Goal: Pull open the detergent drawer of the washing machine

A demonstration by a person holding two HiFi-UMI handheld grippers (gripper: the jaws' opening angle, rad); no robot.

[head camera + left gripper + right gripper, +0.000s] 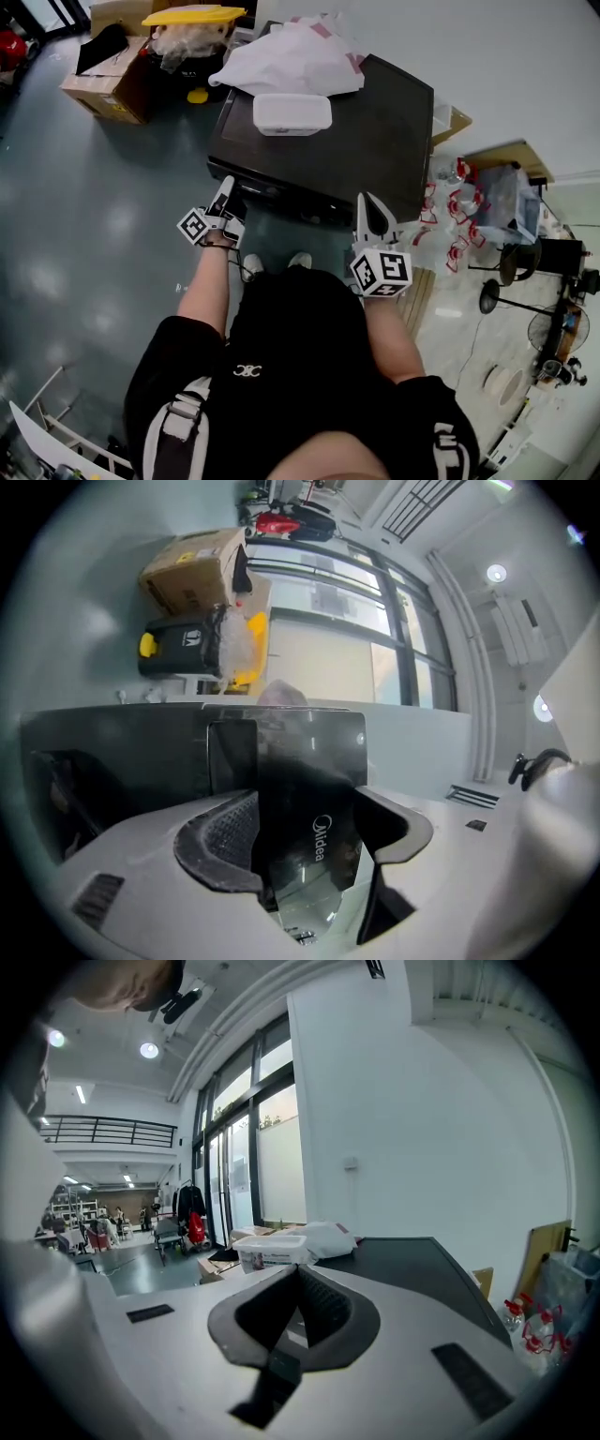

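The person's black shirt (291,366) fills the bottom of the head view, with both forearms reaching forward from it. The left gripper (225,187) is at the front left corner of the washing machine (375,131). Its claw is spread wide, and between the jaws stands a glossy black panel with a brand name, which looks like the front of the detergent drawer (309,789). I cannot tell whether the pads touch it. The drawer front seems to lie flush with the machine's front edge.

The right gripper (370,211) hangs near the front right corner, its claw pressed together with nothing in it, pointing across the machine's dark top.

A white tub (292,112) stands near the far left corner of the top. Behind it a white bag (291,61) lies over the far edge.

On the floor beyond the left side are a cardboard box (108,80) and a bin with a yellow lid (192,16). Water bottles (450,216) are clustered by the machine's right side, with a fan (553,323) further right.
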